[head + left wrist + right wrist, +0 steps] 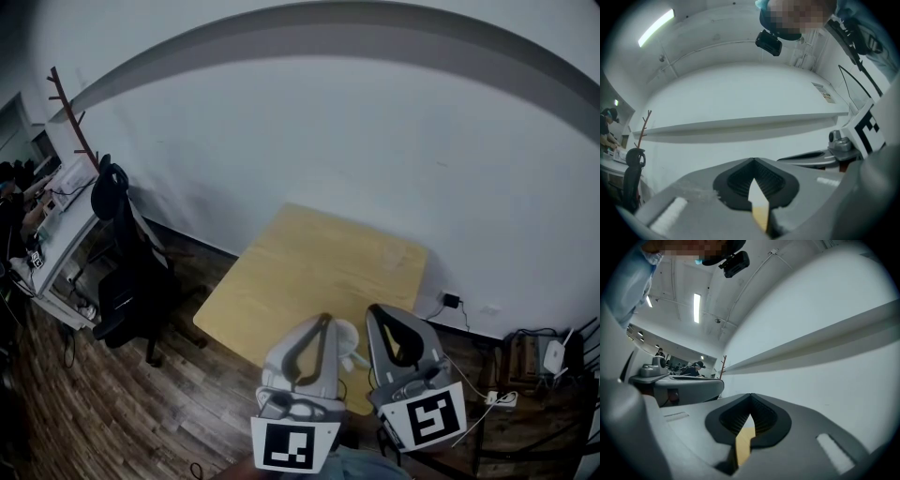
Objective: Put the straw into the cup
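A light wooden table (pixel 309 272) stands against the white wall. On its far right part is a faint clear shape (pixel 397 253) that may be the cup; it is too dim to be sure. I cannot make out a straw. My left gripper (pixel 325 320) and right gripper (pixel 373 309) hover side by side over the table's near edge, tilted upward. A small white object (pixel 346 335) shows between them; I cannot tell what it is. In the left gripper view the jaws (pixel 753 161) meet at their tips with nothing between them. The right gripper's jaws (pixel 751 397) are likewise closed and empty.
A black office chair (pixel 129 274) stands left of the table, beside a coat rack (pixel 71 117) and a desk (pixel 58 239) where people sit. Cables and a power strip (pixel 501 398) lie on the wooden floor at the right.
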The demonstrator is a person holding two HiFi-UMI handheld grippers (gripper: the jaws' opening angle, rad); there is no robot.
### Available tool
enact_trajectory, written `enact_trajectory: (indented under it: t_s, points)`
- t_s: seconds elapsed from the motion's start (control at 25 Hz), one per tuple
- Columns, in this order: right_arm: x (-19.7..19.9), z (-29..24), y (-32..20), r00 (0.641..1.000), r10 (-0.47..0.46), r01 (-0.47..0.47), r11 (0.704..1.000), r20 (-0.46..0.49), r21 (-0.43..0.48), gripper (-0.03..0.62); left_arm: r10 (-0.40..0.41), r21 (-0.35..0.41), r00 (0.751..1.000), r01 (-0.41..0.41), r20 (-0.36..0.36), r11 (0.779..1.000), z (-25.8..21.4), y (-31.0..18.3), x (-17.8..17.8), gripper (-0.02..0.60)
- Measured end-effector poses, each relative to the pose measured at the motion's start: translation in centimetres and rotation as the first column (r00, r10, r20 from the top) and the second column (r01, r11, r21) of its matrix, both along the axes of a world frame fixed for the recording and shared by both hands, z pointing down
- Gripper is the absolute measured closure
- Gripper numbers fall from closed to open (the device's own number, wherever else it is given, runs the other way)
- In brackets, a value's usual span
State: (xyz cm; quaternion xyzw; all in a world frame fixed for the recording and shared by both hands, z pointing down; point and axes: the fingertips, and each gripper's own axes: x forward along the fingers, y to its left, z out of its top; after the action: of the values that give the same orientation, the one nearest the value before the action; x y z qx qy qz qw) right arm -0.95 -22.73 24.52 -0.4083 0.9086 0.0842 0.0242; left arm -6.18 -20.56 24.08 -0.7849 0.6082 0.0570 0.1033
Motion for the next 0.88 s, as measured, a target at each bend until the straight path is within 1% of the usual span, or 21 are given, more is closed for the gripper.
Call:
enact_trajectory:
  t_s: [0.44, 0.88]
  points:
    - [0.0, -0.1, -0.6, 1.0, 0.005, -0.005, 1.0, 0.01, 0.001, 0.588, -0.015, 0.018, 1.0, 0.015, -0.019, 1.0, -0.7, -1.2, -0.9, 0.565]
    - [0.2, 0.3, -1.1, 1.0, -0.004, 0.004, 1.0, 0.018, -0.009, 0.588, -0.018, 0.013, 1.0, 0.018, -0.008, 1.0, -0.4, -1.8, -0.6, 0.565]
